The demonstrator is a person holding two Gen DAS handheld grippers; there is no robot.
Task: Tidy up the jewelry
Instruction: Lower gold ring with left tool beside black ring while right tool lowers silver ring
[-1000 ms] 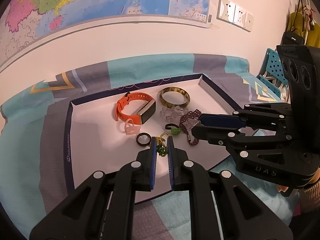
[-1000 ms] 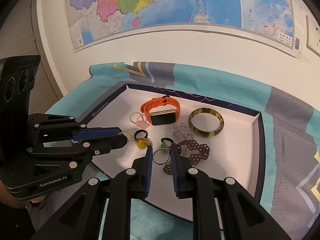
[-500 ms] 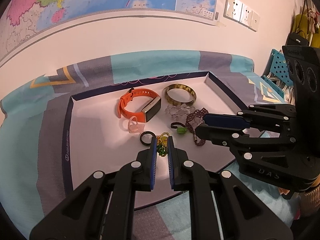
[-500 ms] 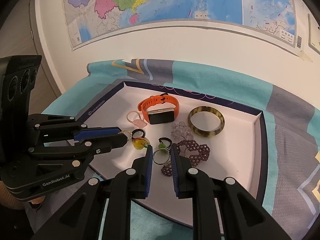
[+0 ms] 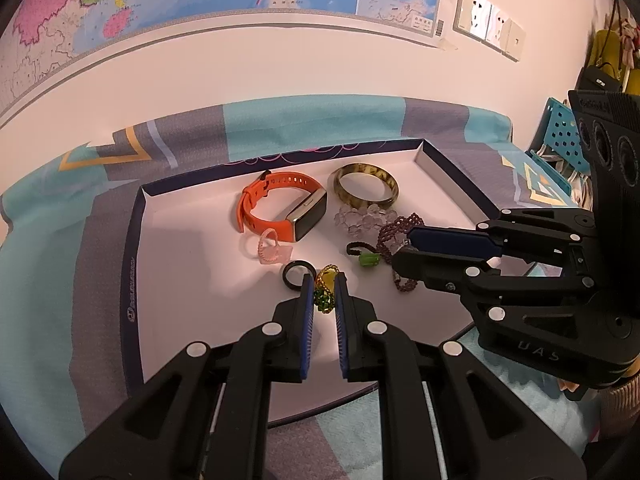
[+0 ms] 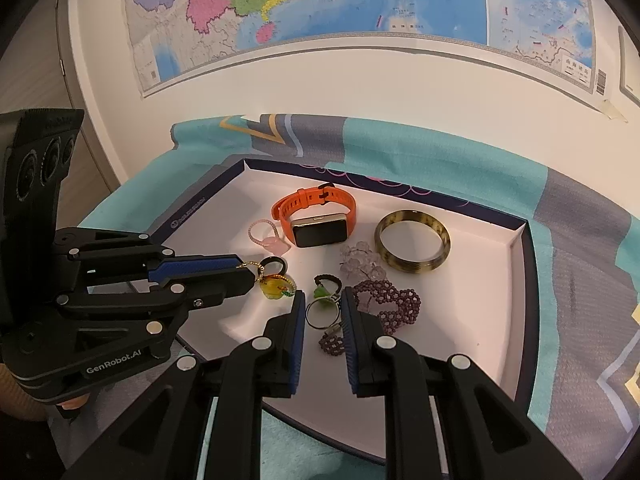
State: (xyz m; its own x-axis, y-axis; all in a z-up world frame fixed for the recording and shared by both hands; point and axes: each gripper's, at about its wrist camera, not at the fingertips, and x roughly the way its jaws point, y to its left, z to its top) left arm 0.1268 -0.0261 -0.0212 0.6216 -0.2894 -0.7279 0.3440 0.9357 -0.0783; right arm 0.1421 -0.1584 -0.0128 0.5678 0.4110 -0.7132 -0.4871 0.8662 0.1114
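Orange watch point(image 6: 314, 216), mottled olive bangle point(image 6: 414, 244), purple beads point(image 6: 390, 302) — white tray point(image 6: 472, 320).

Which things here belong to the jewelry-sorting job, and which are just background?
Job: white tray; orange watch; tortoiseshell bangle; clear bead bracelet; purple bead bracelet; pink ring; black ring; yellow-green charm.

Background: wall map; patterned cloth; wall sockets; blue crate.
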